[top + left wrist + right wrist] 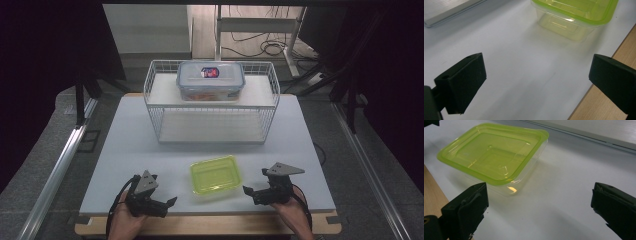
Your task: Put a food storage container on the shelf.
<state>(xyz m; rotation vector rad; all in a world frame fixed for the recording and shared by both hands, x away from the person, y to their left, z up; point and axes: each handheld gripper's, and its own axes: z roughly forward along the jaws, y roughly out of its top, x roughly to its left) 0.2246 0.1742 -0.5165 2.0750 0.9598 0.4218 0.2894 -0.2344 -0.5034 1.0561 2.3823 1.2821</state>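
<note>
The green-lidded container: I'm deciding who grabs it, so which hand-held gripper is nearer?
Right, narrowly. The right hand-held gripper sits just right of the green-lidded container; the left hand-held gripper sits lower left, slightly farther.

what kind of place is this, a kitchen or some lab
Most likely a lab or recording workspace, not a kitchen: a bare white table with metal rails alongside, loose cables on the floor behind, and dark curtains at the sides.

A white wire basket (161,92) stands at the far side of the pale grey tabletop (135,150). Inside it sits a clear lidded plastic box (210,80) bearing a red-and-blue label.
</note>
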